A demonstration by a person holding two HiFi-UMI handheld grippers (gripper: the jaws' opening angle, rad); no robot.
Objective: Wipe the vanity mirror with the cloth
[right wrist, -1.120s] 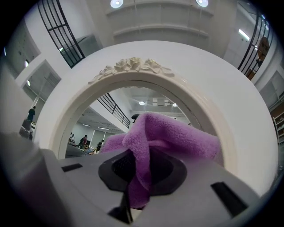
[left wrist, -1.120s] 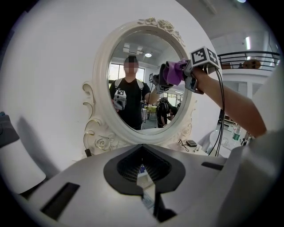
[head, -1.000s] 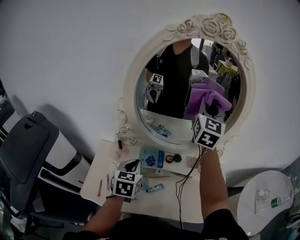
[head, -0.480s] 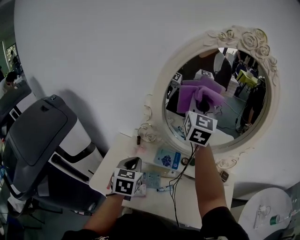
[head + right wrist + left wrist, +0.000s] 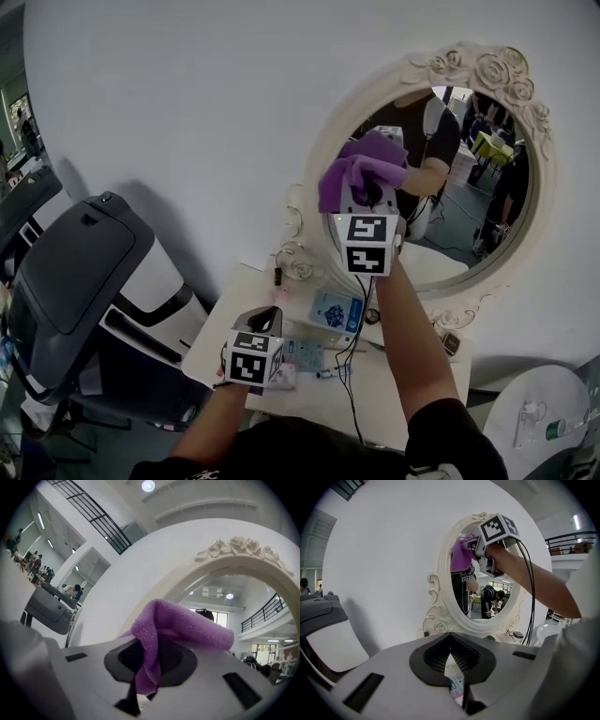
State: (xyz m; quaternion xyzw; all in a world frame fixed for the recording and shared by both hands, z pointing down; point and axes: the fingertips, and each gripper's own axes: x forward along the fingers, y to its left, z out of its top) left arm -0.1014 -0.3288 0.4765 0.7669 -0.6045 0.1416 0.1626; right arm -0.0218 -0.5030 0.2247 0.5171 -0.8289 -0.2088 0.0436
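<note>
Head view: a white table (image 5: 309, 398) stands against a plain white wall, with a grey unit (image 5: 84, 272) at its left. The mirror (image 5: 469, 206) stands at the table's back. The right gripper (image 5: 367, 199) presses the purple cloth (image 5: 356, 173) to the glass near its left rim. A blue packet (image 5: 333, 309) lies below, its print too small to read.

Left gripper view: the left gripper (image 5: 451, 654) has its jaws together on nothing, low over the table.

Right gripper view: the jaws are clamped on the cloth, with a high hall with railings behind.
</note>
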